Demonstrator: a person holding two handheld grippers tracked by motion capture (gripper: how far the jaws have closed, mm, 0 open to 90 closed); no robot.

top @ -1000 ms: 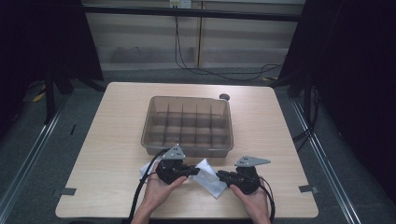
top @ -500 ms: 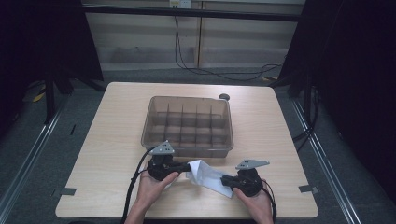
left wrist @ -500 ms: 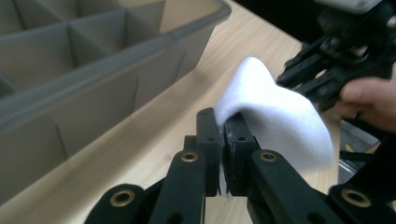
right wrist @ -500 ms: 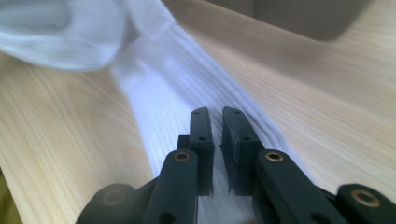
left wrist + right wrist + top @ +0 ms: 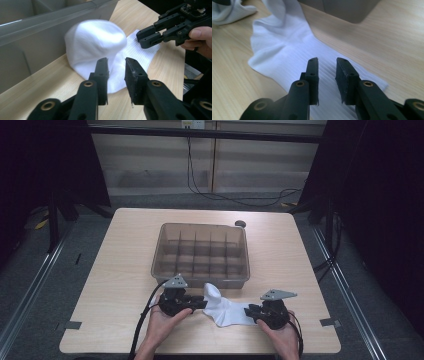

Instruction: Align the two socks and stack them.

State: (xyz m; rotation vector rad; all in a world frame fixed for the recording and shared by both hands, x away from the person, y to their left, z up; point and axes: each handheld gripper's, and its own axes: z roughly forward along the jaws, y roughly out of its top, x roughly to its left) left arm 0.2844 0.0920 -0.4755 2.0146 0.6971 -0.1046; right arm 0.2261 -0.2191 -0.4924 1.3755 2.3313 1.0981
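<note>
A white sock (image 5: 226,309) lies on the table (image 5: 120,270), just in front of the near wall of a clear plastic box with dividers (image 5: 201,251). Its toe end bulges up in a rounded hump beside the box wall, and the ribbed cuff end lies flat toward the person's right.

The left gripper (image 5: 199,303) sits at the sock's left side, held in the left hand (image 5: 162,320). In the left gripper view its jaws stand a little apart, having just opened, with the rounded toe of the sock (image 5: 100,47) right ahead of the tips and nothing pinched between the pads.

The right gripper (image 5: 250,311), held in the right hand (image 5: 282,336), rests at the cuff end. In the right gripper view its jaws have also just opened and stand a little apart above the ribbed cloth (image 5: 294,60), which lies flat on the wood beneath them; the pads do not press on it. In the left gripper view the right gripper (image 5: 146,37) shows farther off, its tips over the edge of the cuff.

A small dark round thing (image 5: 240,224) lies on the table behind the far right corner of the box.
</note>
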